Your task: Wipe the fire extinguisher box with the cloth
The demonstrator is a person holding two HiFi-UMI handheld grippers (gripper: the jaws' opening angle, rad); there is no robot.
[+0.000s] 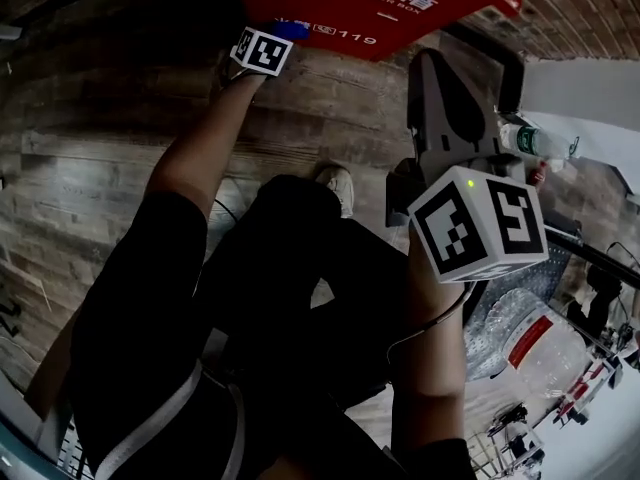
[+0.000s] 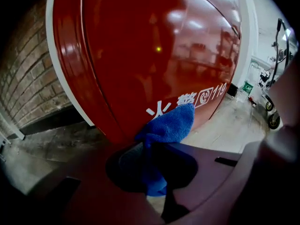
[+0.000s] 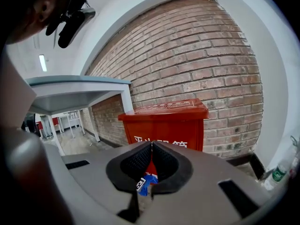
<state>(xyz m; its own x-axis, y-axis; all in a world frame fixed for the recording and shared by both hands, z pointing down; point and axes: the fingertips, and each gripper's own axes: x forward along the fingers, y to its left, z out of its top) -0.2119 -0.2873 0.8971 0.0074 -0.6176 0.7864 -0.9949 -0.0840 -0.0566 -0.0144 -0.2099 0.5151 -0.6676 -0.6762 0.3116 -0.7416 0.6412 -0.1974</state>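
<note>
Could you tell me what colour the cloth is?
The cloth is blue, clearest in the left gripper view.

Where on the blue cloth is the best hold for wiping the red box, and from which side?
Grip the blue microfibre cloth by its bunched rear fold, coming from the side away from the red metal fire extinguisher box. That leaves the loose end forward, facing the panel, as the left gripper holds it.

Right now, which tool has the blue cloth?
The left tool: it pinches the cloth against the red box. The right tool is shut, empty.
</note>
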